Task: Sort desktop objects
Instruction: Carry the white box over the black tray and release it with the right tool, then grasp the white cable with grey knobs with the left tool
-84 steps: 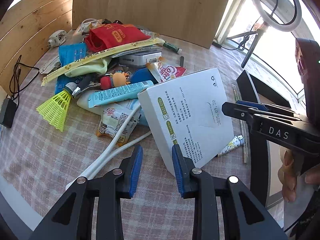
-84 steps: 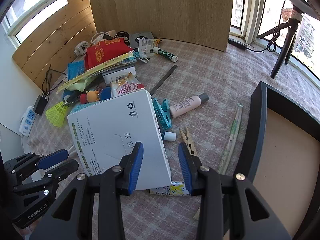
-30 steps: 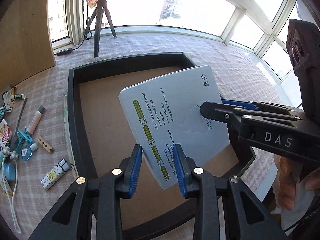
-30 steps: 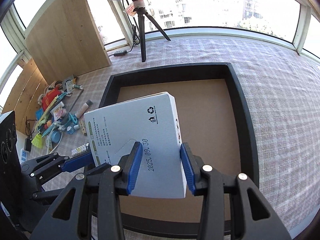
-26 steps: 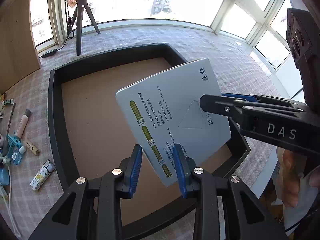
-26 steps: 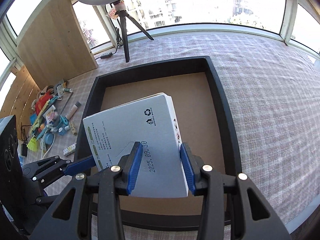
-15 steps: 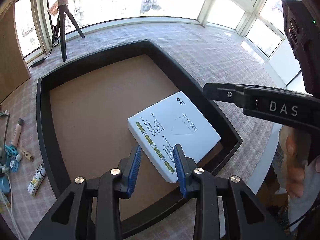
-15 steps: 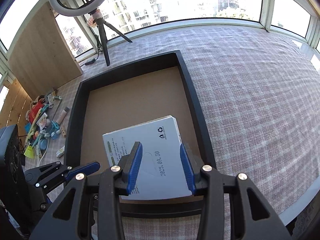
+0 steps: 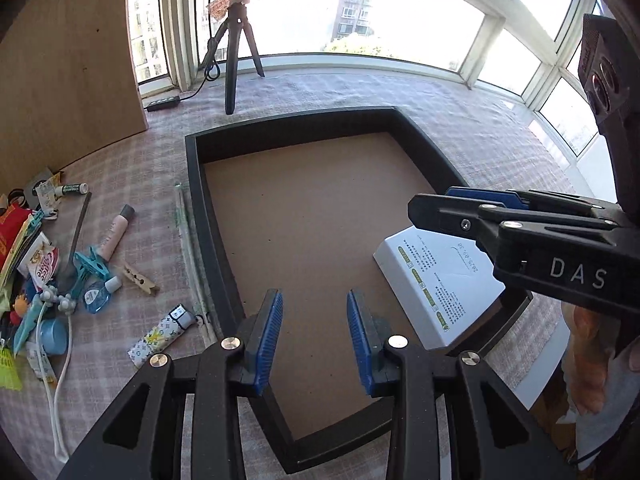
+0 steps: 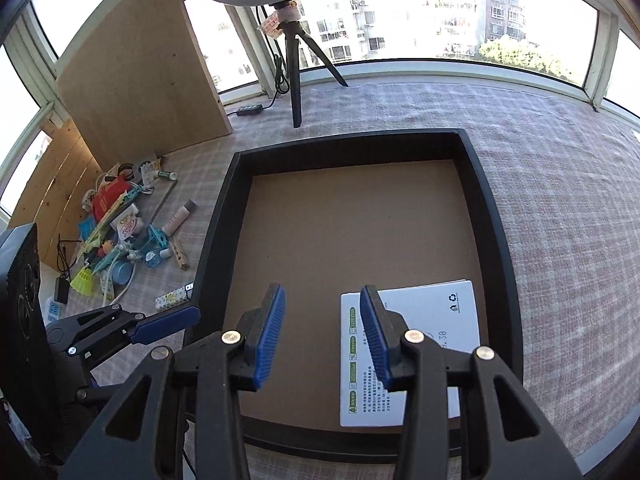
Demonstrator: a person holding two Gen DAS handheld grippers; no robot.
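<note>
A white flat box [image 10: 436, 320] with green print lies flat in the near right corner of the black-rimmed tray [image 10: 216, 216]. It also shows in the left wrist view [image 9: 436, 280], and the tray's rim shows there too [image 9: 200, 208]. My left gripper [image 9: 314, 320] is open and empty above the tray's near edge. My right gripper [image 10: 322, 320] is open and empty, just above and left of the box. The right gripper also shows in the left wrist view [image 9: 460, 208], over the box.
A pile of small items lies left of the tray: pink tube [image 9: 114, 228], wooden clothespin [image 9: 138, 280], patterned lighter [image 9: 162, 334], blue clip [image 9: 90, 264], yellow shuttlecock [image 10: 82, 278]. A ring-light tripod [image 10: 294, 76] and a wooden board [image 10: 140, 76] stand behind.
Both grippers carried the white box from the pile over to the tray, set it down in the near right corner, then opened and drew back from it.
</note>
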